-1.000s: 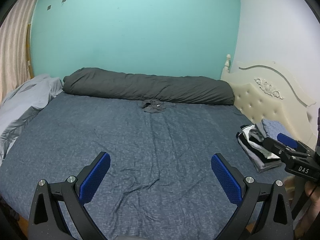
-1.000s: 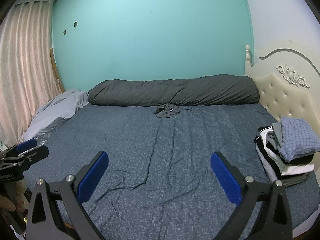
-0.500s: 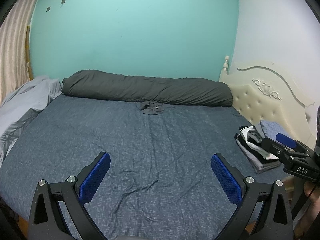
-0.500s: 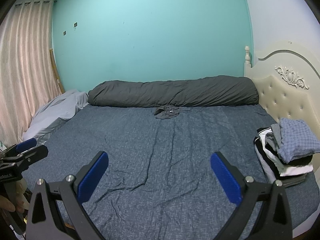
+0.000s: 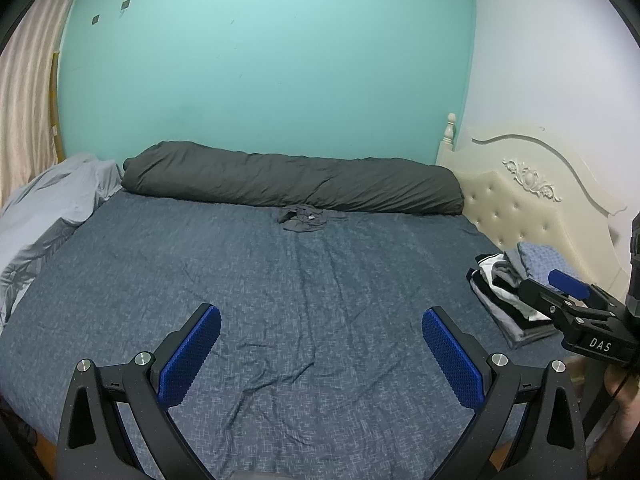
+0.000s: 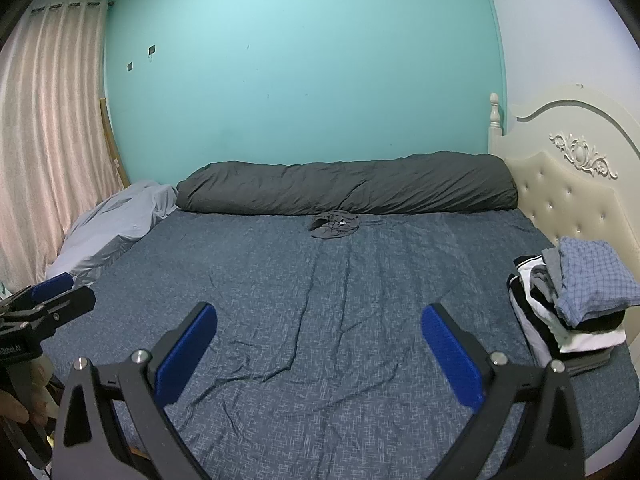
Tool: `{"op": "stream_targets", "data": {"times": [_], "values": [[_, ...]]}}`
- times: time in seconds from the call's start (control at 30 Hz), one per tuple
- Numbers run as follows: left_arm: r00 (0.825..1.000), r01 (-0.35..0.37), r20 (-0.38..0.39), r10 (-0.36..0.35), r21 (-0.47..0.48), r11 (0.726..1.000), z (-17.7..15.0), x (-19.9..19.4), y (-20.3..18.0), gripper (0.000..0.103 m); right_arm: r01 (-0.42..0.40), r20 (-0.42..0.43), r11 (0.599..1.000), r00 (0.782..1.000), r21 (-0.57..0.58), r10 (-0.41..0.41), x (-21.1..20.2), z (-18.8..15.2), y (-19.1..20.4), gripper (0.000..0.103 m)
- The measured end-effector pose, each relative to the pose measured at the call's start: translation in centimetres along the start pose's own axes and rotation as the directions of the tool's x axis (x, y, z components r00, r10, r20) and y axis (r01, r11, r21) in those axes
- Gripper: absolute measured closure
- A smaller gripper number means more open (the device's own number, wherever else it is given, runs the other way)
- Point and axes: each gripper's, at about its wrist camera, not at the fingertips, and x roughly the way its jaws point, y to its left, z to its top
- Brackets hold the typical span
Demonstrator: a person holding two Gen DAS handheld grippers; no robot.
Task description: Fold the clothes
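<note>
Two black grippers with blue ribbed pads hover over the wrinkled dark-blue bedsheet (image 5: 320,280) — left gripper (image 5: 321,354) and right gripper (image 6: 319,354), both with fingers spread wide, holding nothing. One crumpled dark-grey garment (image 5: 305,219) lies at 12 o'clock, touching the long charcoal rolled duvet (image 5: 292,182). Folded clothes in a stack, blue checked piece on top (image 6: 576,304), sit at 3 o'clock beside the cream tufted headboard (image 6: 568,200).
</note>
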Motion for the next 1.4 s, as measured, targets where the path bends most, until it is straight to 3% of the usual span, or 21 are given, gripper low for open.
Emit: {"op": "stream_targets", "data": {"times": [0.5, 0.77, 1.0, 1.4], "values": [[1.000, 0.027, -0.008, -0.027, -0.009, 1.000, 0.5, 1.2, 0.0, 0.000, 0.009, -0.009, 1.000, 1.000, 0.006, -0.009, 0.3, -0.2, -0.9, 0.000], [0.999, 0.015, -0.046, -0.016, -0.023, 1.000, 0.9, 5.5, 0.4, 0.000, -0.004, -0.014, 0.999, 1.000, 0.033, 0.004, 3.1, -0.1, -2.9, 0.000], [0.997, -0.020, -0.072, 0.017, -0.037, 0.999, 2.0, 12.6, 1.9, 0.000, -0.038, -0.062, 0.999, 0.997, 0.015, 0.038, 9.9, 0.4, -4.2, 0.000], [0.991, -0.053, -0.124, 0.047, -0.043, 0.998, 4.1, 30.1, 6.4, 0.000, -0.084, -0.134, 0.995, 0.988, -0.057, 0.075, 28.2, 2.0, -6.6, 0.000]]}}
